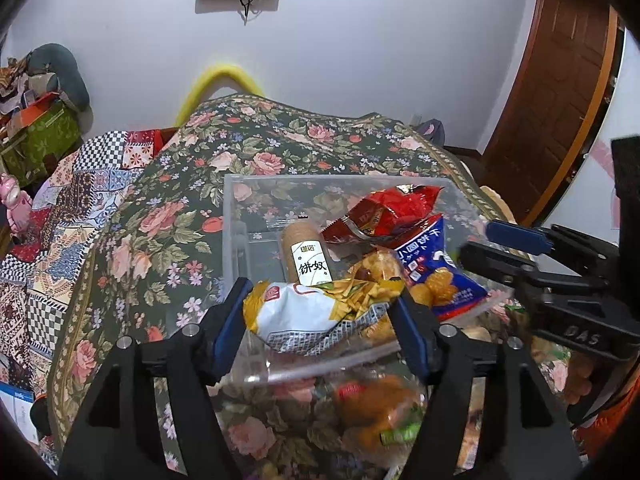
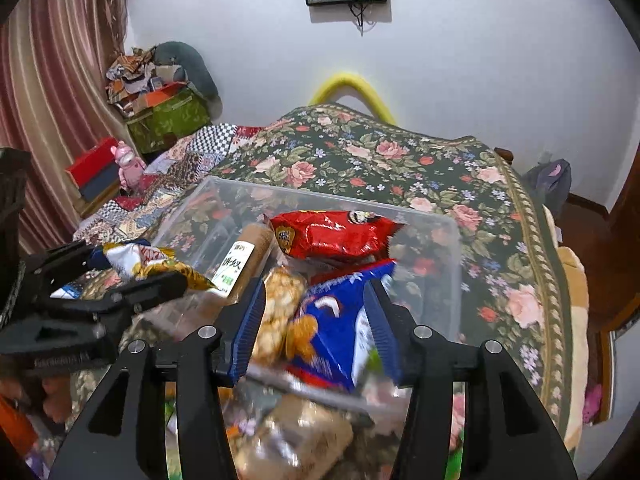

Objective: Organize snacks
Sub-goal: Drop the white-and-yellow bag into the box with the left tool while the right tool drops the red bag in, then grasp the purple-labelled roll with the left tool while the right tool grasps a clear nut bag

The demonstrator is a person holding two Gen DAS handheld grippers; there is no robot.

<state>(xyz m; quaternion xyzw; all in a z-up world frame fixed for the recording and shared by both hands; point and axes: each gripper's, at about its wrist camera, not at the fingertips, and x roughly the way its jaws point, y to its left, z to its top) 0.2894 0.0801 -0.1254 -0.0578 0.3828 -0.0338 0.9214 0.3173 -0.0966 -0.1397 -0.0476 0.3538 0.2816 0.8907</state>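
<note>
Left gripper [image 1: 320, 304] pinches crinkled white-yellow chip bag [image 1: 304, 312] — right gripper [image 2: 316, 316] gapes over blue packet [image 2: 336, 320].

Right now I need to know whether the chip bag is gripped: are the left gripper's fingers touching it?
Touching. In the left wrist view, the left gripper has both blue fingers pressed against the sides of the white-and-yellow chip bag, over the clear bin.

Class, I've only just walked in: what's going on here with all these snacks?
A person with a handheld gripper in each hand is packing snacks into a clear plastic bin on a floral-covered bed. The left gripper holds a white and yellow chip bag over the bin's near edge. The right gripper is open around a blue snack bag. A red bag and a biscuit roll are already inside.
</note>
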